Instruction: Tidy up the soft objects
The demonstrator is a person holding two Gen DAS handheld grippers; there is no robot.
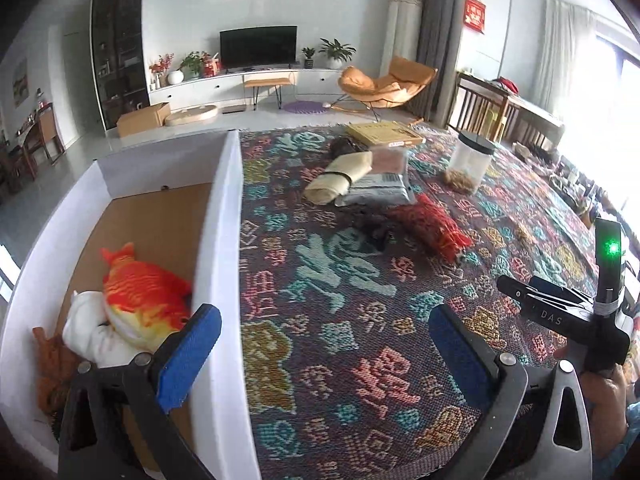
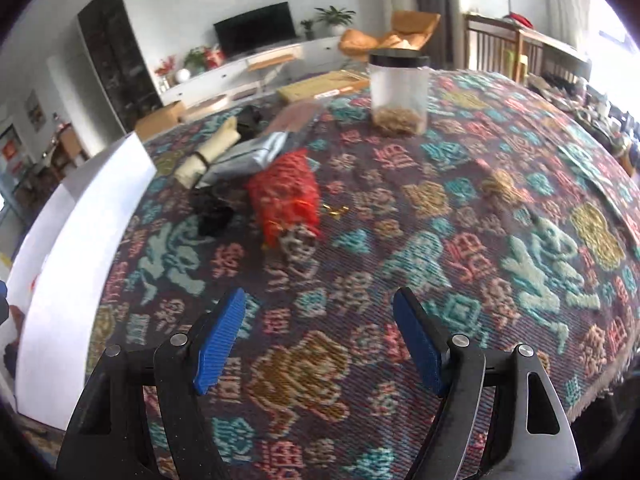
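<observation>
- We held the left gripper (image 1: 324, 344) with its jaws spread wide and empty, straddling the white box (image 1: 224, 240) wall.
- Our right gripper (image 2: 320, 340) also stood parted, nothing between its jaws, above the patterned worktop (image 2: 460, 240).
- Ahead lay the red mesh bundle (image 2: 286, 196), beside a black cloth (image 2: 212, 208); both looked light and limp, so we judged a pinch across the bundle's middle best.
- An orange plush fish (image 1: 140, 296) already sat inside the box.

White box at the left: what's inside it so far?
Inside the white box: an orange fish plush lying over a white soft toy, with something orange-brown beside them. The left gripper hides the box's near end.
</observation>
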